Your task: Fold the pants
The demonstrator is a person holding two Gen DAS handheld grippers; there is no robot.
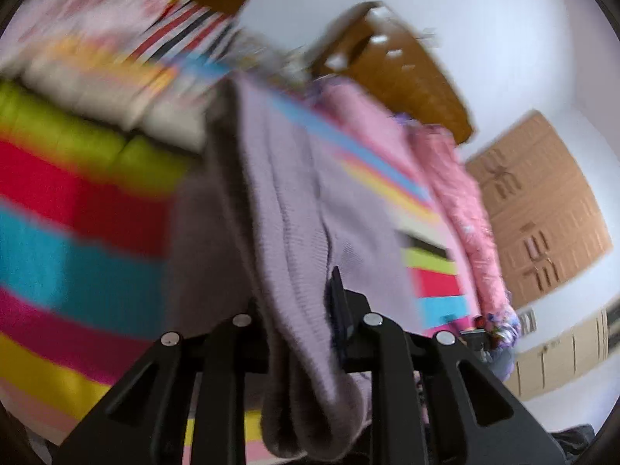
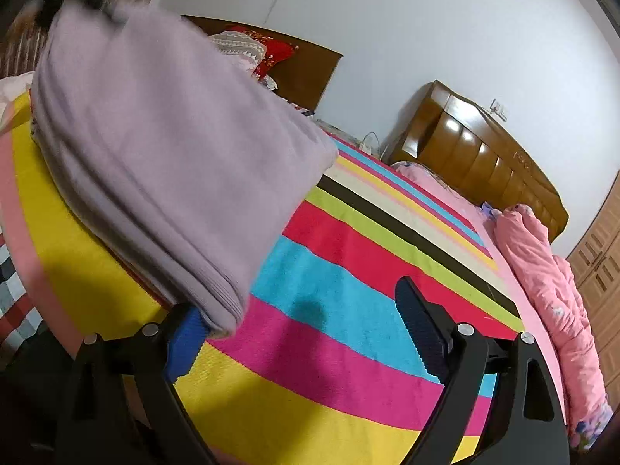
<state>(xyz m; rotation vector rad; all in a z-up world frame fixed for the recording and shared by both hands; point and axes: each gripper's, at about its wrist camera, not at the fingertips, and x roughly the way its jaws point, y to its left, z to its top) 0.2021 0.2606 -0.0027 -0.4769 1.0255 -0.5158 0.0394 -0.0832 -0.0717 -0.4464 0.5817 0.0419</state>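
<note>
Left gripper (image 1: 300, 333) clamped on lilac pants (image 1: 286, 201)

We see a bed (image 2: 348, 271) covered by a striped sheet (image 2: 329, 348) with bands of yellow, magenta, blue, red, green, black and cream. The folded lilac pants (image 2: 162, 162) lie partly on the sheet at its left side, over the yellow band; in the left wrist view their cloth hangs raised above the sheet. We note a pink quilt (image 2: 550, 279) bunched along the right edge of the bed. A wooden headboard (image 2: 484, 155) stands at the far end. Patterned pillows (image 2: 252, 50) lie at the far left.
</note>
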